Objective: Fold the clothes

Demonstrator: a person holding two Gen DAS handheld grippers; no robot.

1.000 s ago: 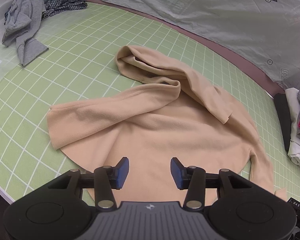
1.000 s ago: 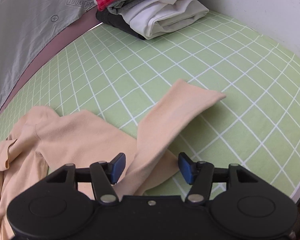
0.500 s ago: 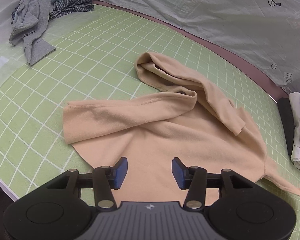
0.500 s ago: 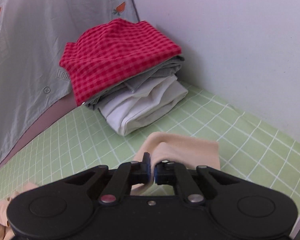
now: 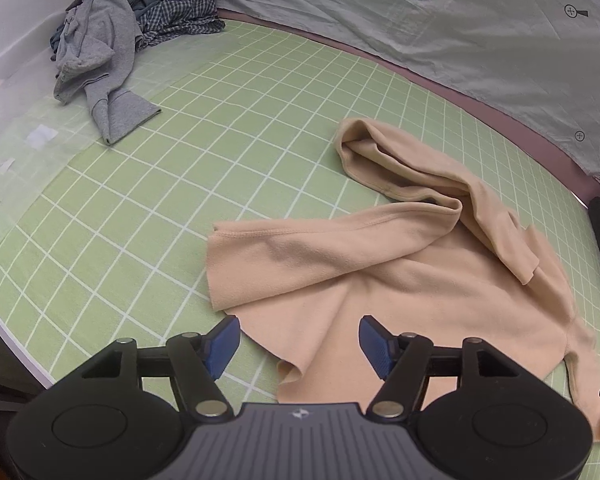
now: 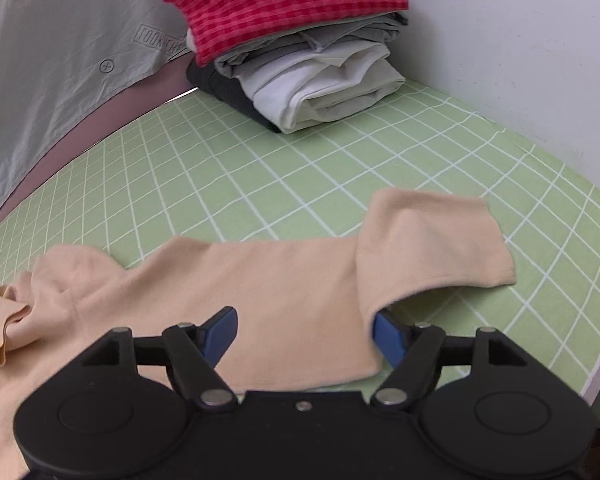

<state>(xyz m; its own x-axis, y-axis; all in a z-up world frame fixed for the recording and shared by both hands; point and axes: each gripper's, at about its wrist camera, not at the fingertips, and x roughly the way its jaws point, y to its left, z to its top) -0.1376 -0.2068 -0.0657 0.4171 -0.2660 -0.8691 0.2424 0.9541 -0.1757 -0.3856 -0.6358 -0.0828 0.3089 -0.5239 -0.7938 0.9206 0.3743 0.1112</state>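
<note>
Right hand-held gripper (image 6: 304, 338): jaws opening after a pinch half a second back, sleeve (image 6: 432, 240) now released, lying stretched out ahead on the green grid bench (image 6: 260, 168), cuff end doubled over. Left hand-held gripper (image 5: 298, 346): jaws widening, gripping nothing, hovering above the near hem of the beige top (image 5: 400, 280). Other sleeve crossing the body ahead. Spreading judged unfinished; folding not yet starting. Folded stack (image 6: 296, 40) waiting far ahead.

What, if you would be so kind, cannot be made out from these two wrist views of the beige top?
- Beige top, left wrist view: its near hem is hidden behind the left tool.
- Right wrist view: the sleeve is motion-blurred, and its near edge is hidden behind the right tool.
- Folded stack: the top is cut off.
</note>
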